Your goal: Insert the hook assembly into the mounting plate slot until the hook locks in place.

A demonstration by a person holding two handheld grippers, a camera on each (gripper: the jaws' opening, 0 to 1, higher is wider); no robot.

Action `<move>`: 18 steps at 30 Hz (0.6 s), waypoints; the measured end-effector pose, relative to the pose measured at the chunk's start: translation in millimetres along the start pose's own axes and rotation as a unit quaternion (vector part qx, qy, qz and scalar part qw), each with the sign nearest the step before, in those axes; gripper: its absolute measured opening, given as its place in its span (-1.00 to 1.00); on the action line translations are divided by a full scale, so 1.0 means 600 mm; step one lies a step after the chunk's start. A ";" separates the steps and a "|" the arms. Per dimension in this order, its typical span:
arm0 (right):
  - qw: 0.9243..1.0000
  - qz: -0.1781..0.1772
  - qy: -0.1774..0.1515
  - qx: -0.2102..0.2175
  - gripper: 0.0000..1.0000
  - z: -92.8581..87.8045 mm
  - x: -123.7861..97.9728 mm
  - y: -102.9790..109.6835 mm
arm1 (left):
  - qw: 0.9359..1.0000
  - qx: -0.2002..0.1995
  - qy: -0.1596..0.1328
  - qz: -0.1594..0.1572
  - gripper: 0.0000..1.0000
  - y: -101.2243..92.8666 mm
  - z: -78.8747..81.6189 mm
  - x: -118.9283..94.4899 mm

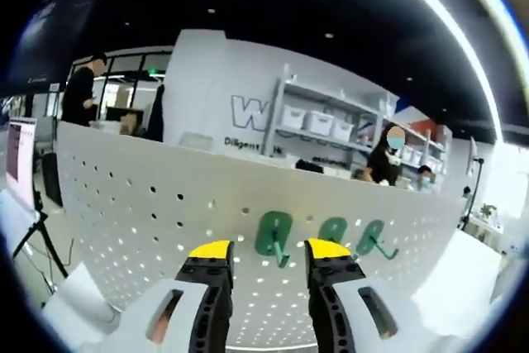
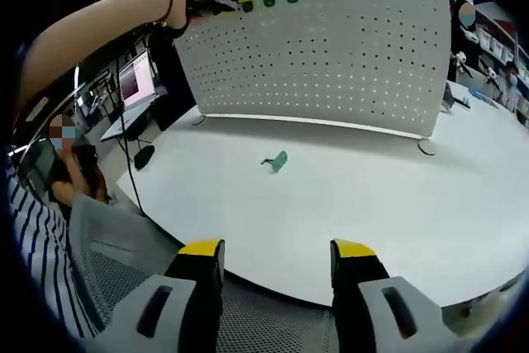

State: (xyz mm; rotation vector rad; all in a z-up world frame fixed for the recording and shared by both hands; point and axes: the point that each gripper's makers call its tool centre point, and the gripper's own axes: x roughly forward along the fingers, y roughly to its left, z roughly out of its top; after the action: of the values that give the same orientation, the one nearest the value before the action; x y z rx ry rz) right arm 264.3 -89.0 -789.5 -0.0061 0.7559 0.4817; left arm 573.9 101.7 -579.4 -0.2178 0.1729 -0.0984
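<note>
Yellow-tipped and standing apart with nothing between them, the left tongs point(image 1: 269, 251) hover just before the white perforated mounting plate point(image 1: 149, 196). Ahead of their tips, three green hooks sit on the plate in a row: one hook point(image 1: 274, 236) between the two jaws, a second point(image 1: 332, 230) just above the right jaw, a third point(image 1: 374, 239) further off to the right. Each looks seated, with its flat tab against the plate and its long axis running down the panel to a curled end that points out toward the tongs.

In the right gripper view, the right tongs point(image 2: 277, 247) are likewise spread and empty, held back off the near edge of the white counter point(image 2: 372, 204). Well ahead of them, roughly midway to the foot of the plate, a loose green hook assembly point(image 2: 276, 160) lies on the counter. It rests on its side, its long axis running roughly across the view, curled end to the left and flat tab to the right.

So the task looks partly done: three hooks appear mounted, while this one has yet to be picked up, carried to the plate and pressed into a slot until it locks. Whether the mounted hooks are fully locked I cannot tell.
</note>
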 end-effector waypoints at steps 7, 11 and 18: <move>1.000 0.004 0.002 -0.006 -0.02 0.001 0.003 0.002 | 0.999 0.015 0.022 -0.029 0.17 0.002 -0.019 -0.033; 1.000 0.003 0.003 -0.008 -0.02 0.002 0.008 -0.001 | 0.997 -0.039 0.016 -0.063 0.27 0.009 -0.022 -0.056; 1.000 0.013 0.010 -0.026 0.00 0.000 0.017 0.011 | 0.993 -0.046 0.038 -0.097 0.49 0.022 -0.045 -0.108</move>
State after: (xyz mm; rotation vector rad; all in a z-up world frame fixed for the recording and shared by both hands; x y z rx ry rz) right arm 268.1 -78.9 -795.0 -0.0494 0.7636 0.5257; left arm 506.4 116.5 -597.6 -0.3232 0.2328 -0.2927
